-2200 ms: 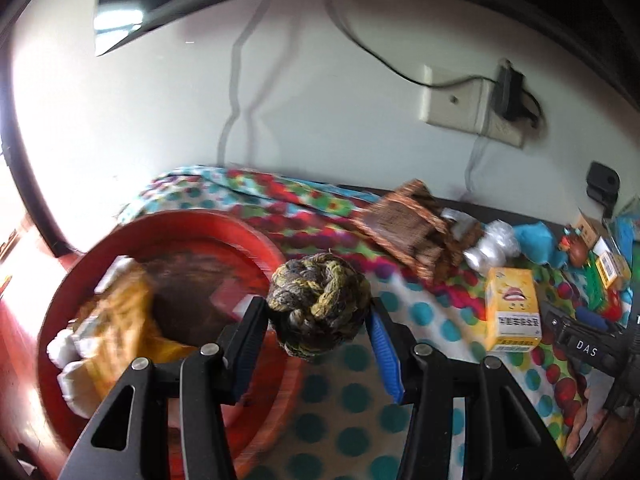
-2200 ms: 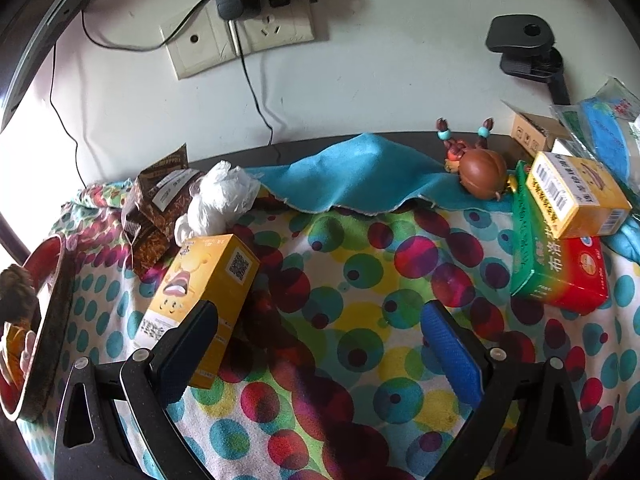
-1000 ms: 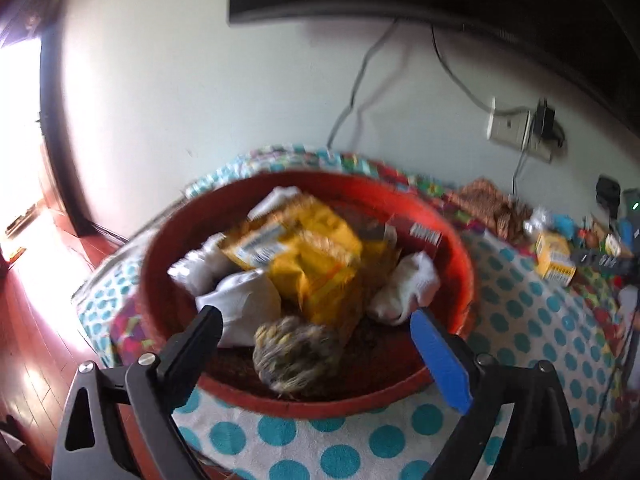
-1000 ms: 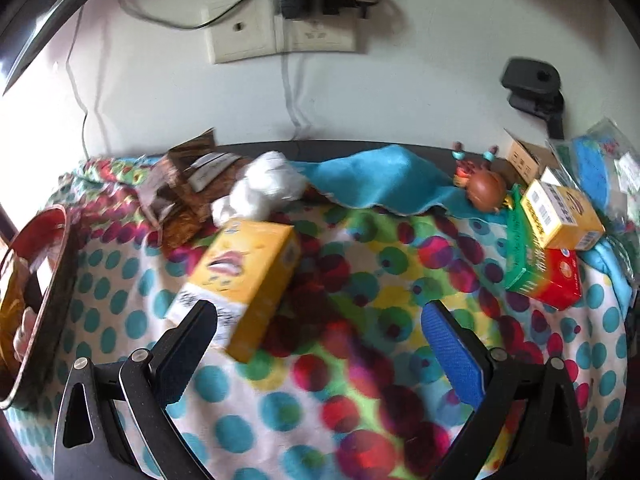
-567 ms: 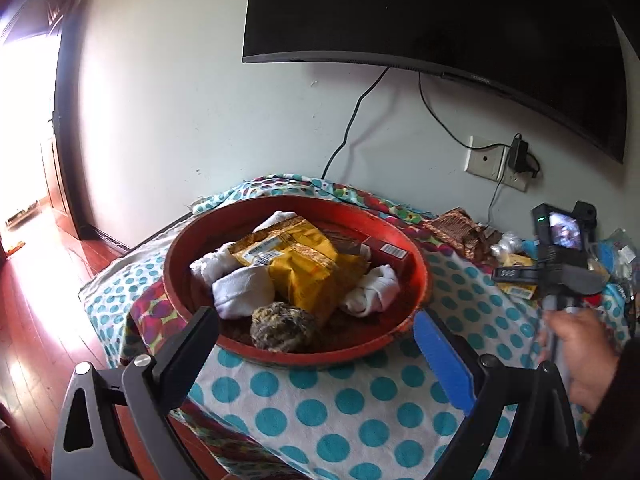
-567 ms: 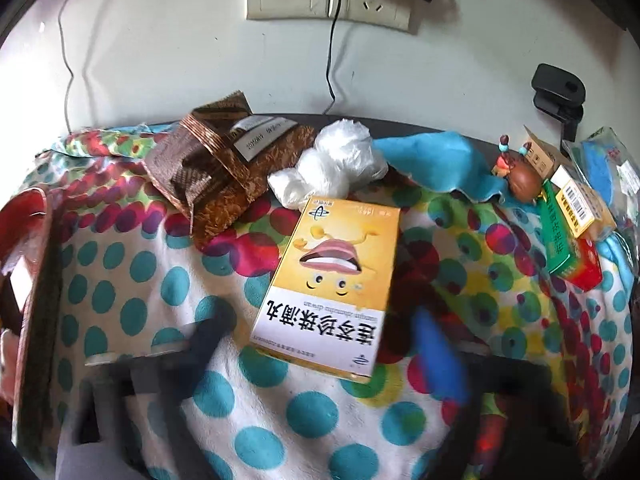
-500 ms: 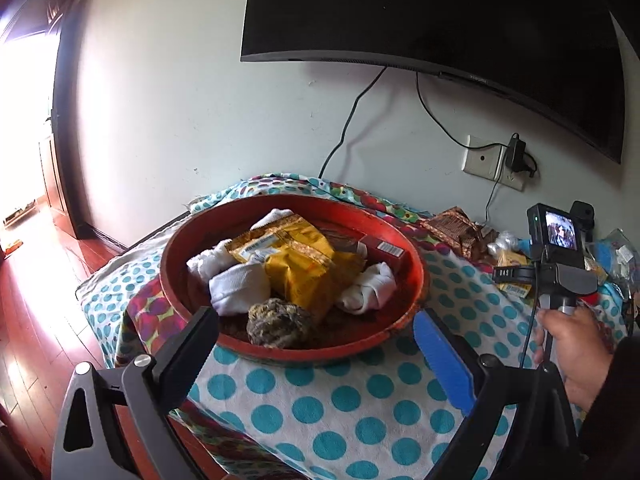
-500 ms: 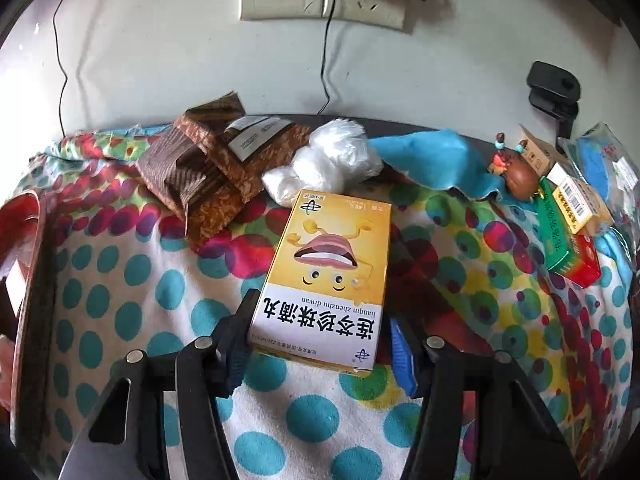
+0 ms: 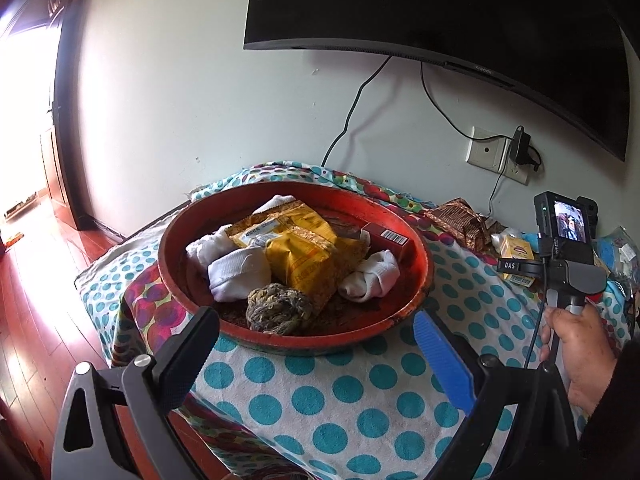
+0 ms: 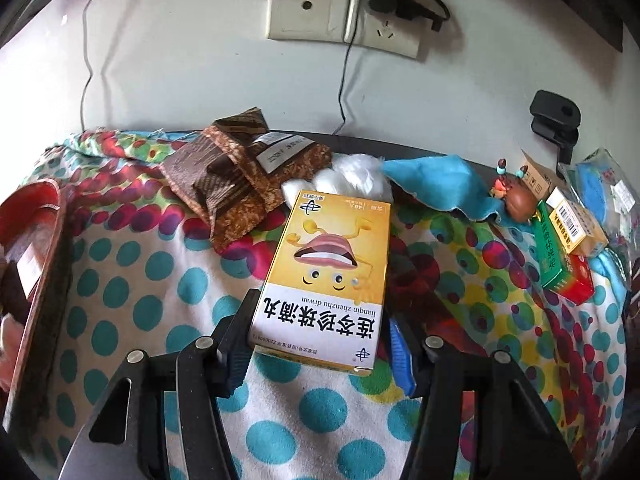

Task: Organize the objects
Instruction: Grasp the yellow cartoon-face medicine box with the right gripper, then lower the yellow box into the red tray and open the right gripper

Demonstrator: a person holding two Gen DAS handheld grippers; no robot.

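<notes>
My right gripper (image 10: 320,332) is shut on the near end of a yellow medicine box (image 10: 332,268) that lies on the dotted cloth. The box also shows far right in the left wrist view (image 9: 516,254). My left gripper (image 9: 316,344) is open and empty, held back from the near rim of the red bowl (image 9: 420,252). In the bowl lie a knotted rope ball (image 9: 278,312), a yellow bag (image 9: 300,248), white socks (image 9: 236,272) and a red box (image 9: 386,238).
On the cloth behind the yellow box lie a brown packet (image 10: 240,180), a white plastic wad (image 10: 352,178), a blue cloth (image 10: 440,184), a brown toy (image 10: 518,200) and green and yellow boxes (image 10: 560,248). A wall socket (image 10: 344,20) with cables is above. The bowl's edge (image 10: 44,248) is at left.
My left gripper let go of the rope ball into the bowl and drew back. My right gripper moved up to the yellow box and shut on it.
</notes>
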